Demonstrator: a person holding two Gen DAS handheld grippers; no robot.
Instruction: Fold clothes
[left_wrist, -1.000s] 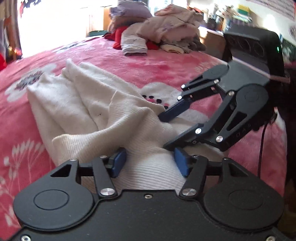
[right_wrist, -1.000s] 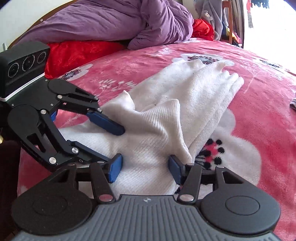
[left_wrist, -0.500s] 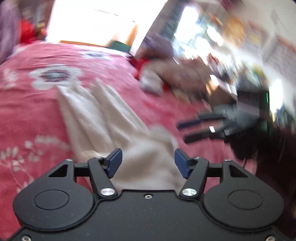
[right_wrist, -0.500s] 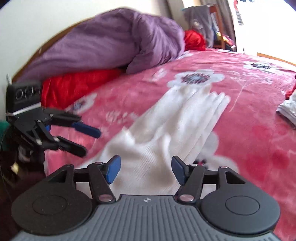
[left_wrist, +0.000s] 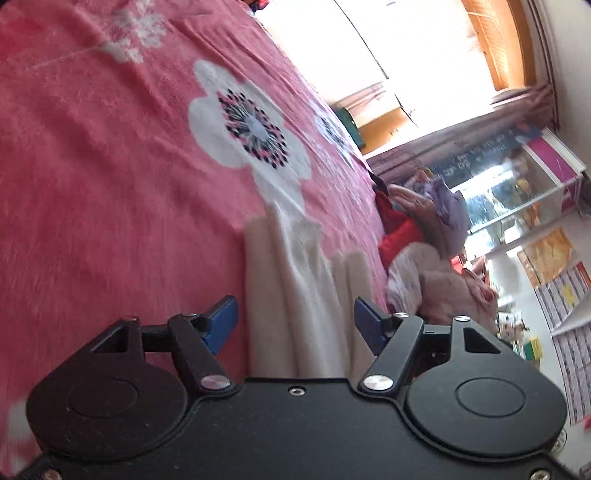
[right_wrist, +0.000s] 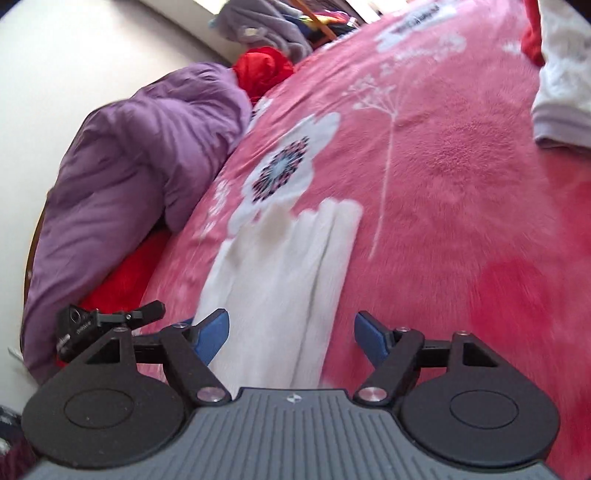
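A cream-white ribbed knit garment (right_wrist: 280, 280) is lying in long folds on a pink fleece bedspread printed with white flowers (right_wrist: 443, 192). Its far end is reaching the edge of a large white flower with a dark dotted centre (right_wrist: 284, 170), and its near end is running under the right gripper (right_wrist: 291, 336). In the left wrist view the same garment (left_wrist: 295, 291) is showing as pale lengthwise pleats, its far end just below that flower (left_wrist: 251, 122).

The right gripper is hanging over the garment with its blue-padded jaws spread wide and released, holding nothing; the cloth is passing between and beneath them, and whether the pads are touching it cannot be told. The left gripper (left_wrist: 295, 325) is likewise standing released with its jaws wide apart, the garment lying below the gap. Seen from the right wrist, the left gripper (right_wrist: 107, 321) is sitting off to the left of the garment's near end, at the bedspread's edge.

Left of the garment a crumpled purple quilt (right_wrist: 140, 155) is resting against a pale wall, with a red fabric bundle (right_wrist: 262, 70) at its far end. To the right of the garment, well apart, a heap of pinkish, lilac and red clothes (left_wrist: 436, 251) is lying on the bedspread. Both views are tilted and blurred.
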